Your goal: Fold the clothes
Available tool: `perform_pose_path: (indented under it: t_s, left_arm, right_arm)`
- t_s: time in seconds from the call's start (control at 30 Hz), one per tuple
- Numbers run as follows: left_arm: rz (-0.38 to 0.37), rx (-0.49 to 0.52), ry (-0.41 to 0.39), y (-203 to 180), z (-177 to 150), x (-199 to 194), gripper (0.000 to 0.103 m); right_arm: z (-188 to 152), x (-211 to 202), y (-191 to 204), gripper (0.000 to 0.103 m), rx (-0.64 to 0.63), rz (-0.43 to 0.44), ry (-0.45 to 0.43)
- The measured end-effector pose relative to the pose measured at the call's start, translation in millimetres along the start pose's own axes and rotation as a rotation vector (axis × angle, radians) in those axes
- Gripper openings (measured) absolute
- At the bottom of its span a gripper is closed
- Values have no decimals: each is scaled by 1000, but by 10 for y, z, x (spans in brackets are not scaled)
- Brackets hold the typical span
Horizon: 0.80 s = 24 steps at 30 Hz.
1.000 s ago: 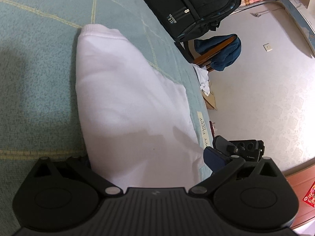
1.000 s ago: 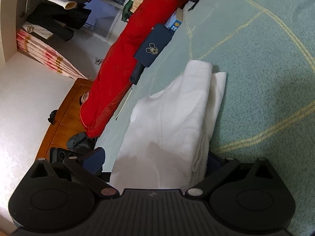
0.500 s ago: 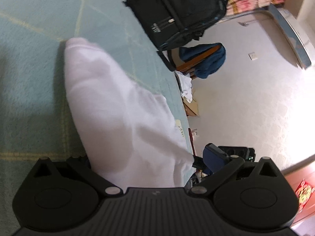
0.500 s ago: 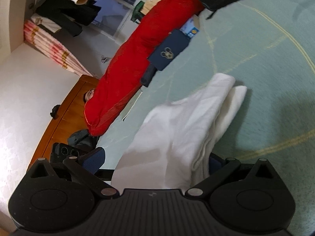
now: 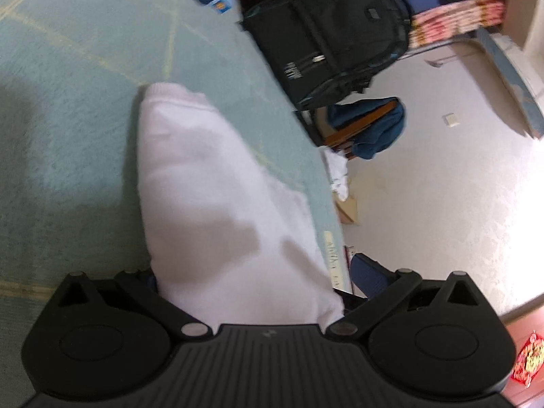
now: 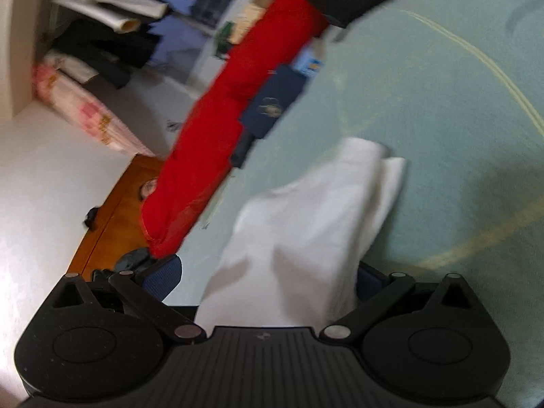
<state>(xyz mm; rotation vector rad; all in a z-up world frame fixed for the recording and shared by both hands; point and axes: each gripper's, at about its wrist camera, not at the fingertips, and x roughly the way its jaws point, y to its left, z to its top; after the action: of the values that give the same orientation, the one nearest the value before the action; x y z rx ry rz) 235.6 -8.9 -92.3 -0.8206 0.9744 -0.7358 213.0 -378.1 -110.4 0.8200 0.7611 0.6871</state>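
Item: white knitted cotton garment (image 5: 217, 210), part-folded, with layered edges visible in the right wrist view (image 6: 306, 238). Location: near end raised between both tools, far ribbed end resting on the pale green blanket with yellow grid lines (image 5: 68, 119) that covers the bed.

Left tool (image 5: 251, 292): cloth fills the gap between its blue-padded fingers (image 5: 365, 273). The links stand fairly wide, yet the cloth appears gripped there; the contact itself is hidden under fabric.

Right tool (image 6: 272, 292): same arrangement, the garment bunched between the fingers (image 6: 163, 277) and apparently pinched; contact likewise hidden.

Step in hand, as judged: carrying the held end over toward the far end to halve the garment's length.

Handling notes:
- Keep both tools level and equally spaced so the held edge stays taut and straight.
- Move both together; soft knit sags and skews if one leads.
- Lay the edge square on the ribbed end before releasing.
- The loose layers on the right side may slip apart; watch them.

Surroundings: black backpack (image 5: 333, 34) at the bed's far edge; long red padded roll (image 6: 238, 102) along the bed's other side. Both well apart from the garment.
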Motion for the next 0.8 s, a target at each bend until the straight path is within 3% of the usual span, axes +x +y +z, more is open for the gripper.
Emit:
perform_pose_path:
  t_s: [0.1,0.33,0.8]
  left_arm:
    - [-40,-5,-8,-74,4,-67,101]
    - [-32,6,5,-195,9,-114,101]
    - [23,47,-74,-305,91,-746,101]
  right_arm:
    - [-7,7,177,103,-77,-30,-1]
    - [-48,31,414,103,-158,-36,5]
    - [-88,424,955,103,-223,44,102]
